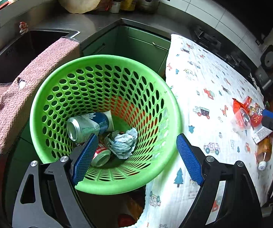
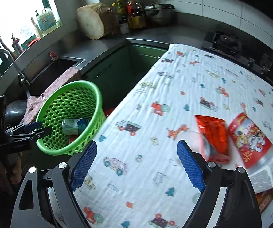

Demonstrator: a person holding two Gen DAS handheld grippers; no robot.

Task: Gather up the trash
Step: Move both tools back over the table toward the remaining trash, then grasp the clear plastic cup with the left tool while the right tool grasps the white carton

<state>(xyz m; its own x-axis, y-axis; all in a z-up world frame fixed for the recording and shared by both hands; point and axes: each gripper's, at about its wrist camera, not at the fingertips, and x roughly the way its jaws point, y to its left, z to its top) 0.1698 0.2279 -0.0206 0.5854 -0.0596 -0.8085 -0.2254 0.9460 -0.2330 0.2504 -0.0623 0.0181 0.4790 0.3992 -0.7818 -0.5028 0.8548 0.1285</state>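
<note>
Left wrist view: the green basket (image 1: 106, 121) is kept beside the cloth-covered table (image 1: 208, 98), presumably so trash can be dropped in easily. Two cans (image 1: 87, 126) and crumpled paper (image 1: 124, 142) lie inside it. The left gripper (image 1: 136, 157) is spread empty above it. The right gripper (image 2: 136, 164), also spread, is aimed near the red wrapper (image 2: 215, 136).

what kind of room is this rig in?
Almost certainly a home kitchen: a steel sink with a curved faucet under the window, a gas hob set in the grey counter, and a steel pot beside sauce bottles in the corner.
</note>
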